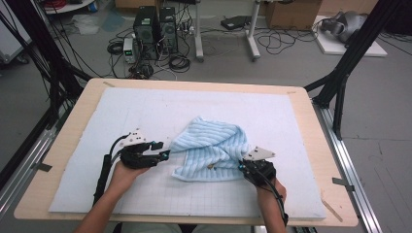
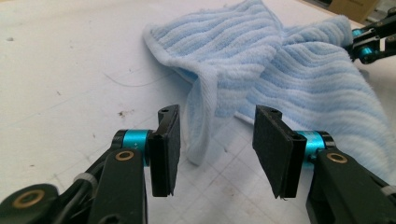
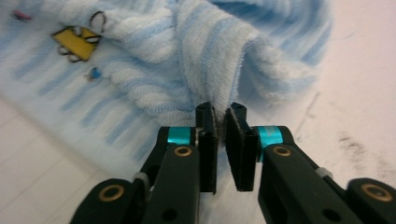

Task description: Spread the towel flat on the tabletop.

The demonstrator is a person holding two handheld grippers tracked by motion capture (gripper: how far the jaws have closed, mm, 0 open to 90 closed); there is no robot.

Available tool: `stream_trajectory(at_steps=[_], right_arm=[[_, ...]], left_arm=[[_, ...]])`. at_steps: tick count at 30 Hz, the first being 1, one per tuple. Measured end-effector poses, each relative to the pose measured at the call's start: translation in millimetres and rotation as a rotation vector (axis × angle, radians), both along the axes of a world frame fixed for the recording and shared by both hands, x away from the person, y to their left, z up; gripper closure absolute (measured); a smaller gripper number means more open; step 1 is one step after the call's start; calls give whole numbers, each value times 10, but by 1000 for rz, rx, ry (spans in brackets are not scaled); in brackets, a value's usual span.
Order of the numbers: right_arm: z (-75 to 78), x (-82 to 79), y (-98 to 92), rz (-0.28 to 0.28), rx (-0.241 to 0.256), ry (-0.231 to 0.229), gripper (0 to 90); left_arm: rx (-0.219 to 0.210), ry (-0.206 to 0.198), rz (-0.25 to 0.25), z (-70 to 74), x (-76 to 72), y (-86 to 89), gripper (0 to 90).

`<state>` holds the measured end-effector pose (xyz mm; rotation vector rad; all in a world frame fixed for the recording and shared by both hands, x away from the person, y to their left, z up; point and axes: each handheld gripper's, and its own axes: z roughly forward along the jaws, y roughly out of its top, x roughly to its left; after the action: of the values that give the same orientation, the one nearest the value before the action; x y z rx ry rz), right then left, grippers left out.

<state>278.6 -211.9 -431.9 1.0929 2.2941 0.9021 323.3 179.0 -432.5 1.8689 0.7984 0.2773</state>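
Near the table's front edge, on the white mat, crumpled blue striped towel, right tongs pinching an upturned towel fold, left tongs spread wide around a hanging towel corner, not gripping it

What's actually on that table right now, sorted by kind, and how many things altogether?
Striped blue towel: 1
White mat covering the table: 1
Hand-held grippers: 2, left gripper and right gripper
Total: 4
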Motion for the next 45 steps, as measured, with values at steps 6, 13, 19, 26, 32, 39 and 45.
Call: stream_trajectory(at_steps=[6,13,19,26,32,39,45], right_arm=[[99,-59,-164,-4,131,-72,565],[136,-86,-290,-33,172,-115,509],[92,-83,-268,-9,174,-103,511],[96,-74,-275,4,182,-104,513],[81,-96,-339,15,202,-113,514],[82,-100,-419,7,213,-110,514],[115,-51,-485,-8,215,-136,512]], left_arm=[[-13,-12,11,-13,39,-74,503],[101,13,5,-70,231,-364,343],[119,1,36,-4,468,-476,812],[126,-20,183,197,817,-395,854],[127,-35,263,287,1046,-336,846],[86,-9,293,274,1313,-409,794],[47,44,331,196,1318,-488,356]])
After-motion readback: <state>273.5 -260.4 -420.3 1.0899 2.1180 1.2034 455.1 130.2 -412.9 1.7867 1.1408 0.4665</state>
